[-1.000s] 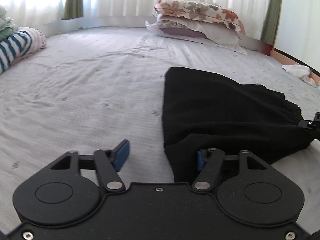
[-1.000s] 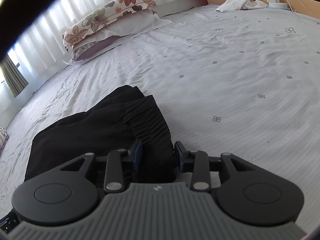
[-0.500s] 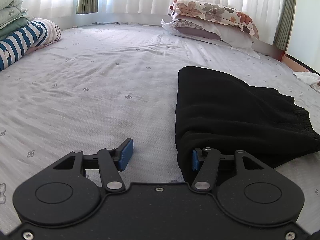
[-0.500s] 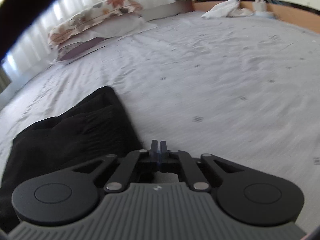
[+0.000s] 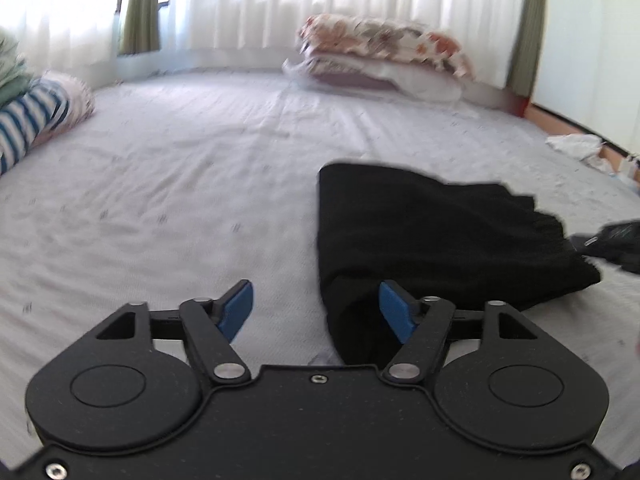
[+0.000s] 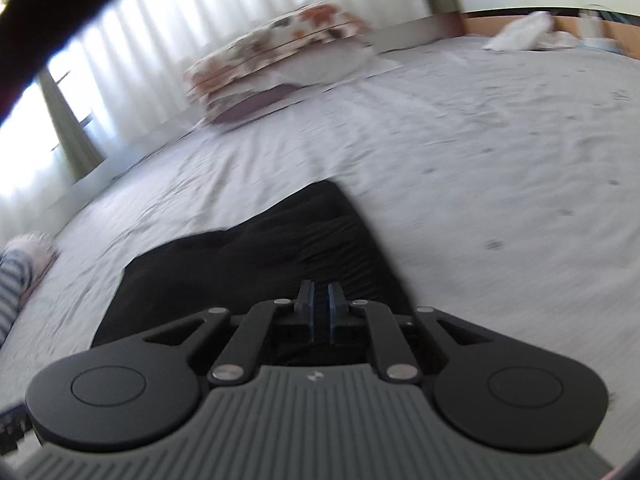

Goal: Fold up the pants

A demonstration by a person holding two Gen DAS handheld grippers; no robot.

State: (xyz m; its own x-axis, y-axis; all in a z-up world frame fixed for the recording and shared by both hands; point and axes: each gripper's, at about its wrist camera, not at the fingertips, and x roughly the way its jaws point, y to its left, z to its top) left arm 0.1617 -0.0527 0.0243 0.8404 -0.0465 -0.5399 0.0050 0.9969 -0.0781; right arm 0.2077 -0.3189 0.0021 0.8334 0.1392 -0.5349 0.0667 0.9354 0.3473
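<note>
Left wrist view: the left gripper (image 5: 316, 308) hangs above the bed (image 5: 200, 184) with its jaws wide and opening. Its 2 blue pads (image 5: 236, 310) stand far apart and press on nothing. The near left corner of the black pants (image 5: 432, 240) runs between them, closer to the right pad, which shows against the dark cloth. The pants lie folded into a flat block on the sheet, right of the bed's middle, with the gathered waistband toward the bed's right edge. Just past that waistband, at the frame's right edge, a dark blurred part of the right gripper (image 5: 612, 242) shows. At the far edge of the bed 2 stacked pillows (image 5: 384, 60) lie below white curtains (image 5: 300, 0). A striped roll (image 5: 28, 124) sits at the bed's left edge, a white cloth (image 5: 576, 146) at the far right corner.

Right wrist view: the right gripper (image 6: 320, 304) is over the near end of the pants (image 6: 256, 256), jaws narrow and opening. A slim gap shows between the pads (image 6: 308, 300), with no cloth pinched in it. The pants spread ahead and to the left of the gripper, flat on the bed (image 6: 480, 160). The pillows (image 6: 276, 56) lie at the far edge, the white cloth (image 6: 520, 36) at the far right corner, the striped roll (image 6: 14, 280) at the left edge. The frame is blurred.
</note>
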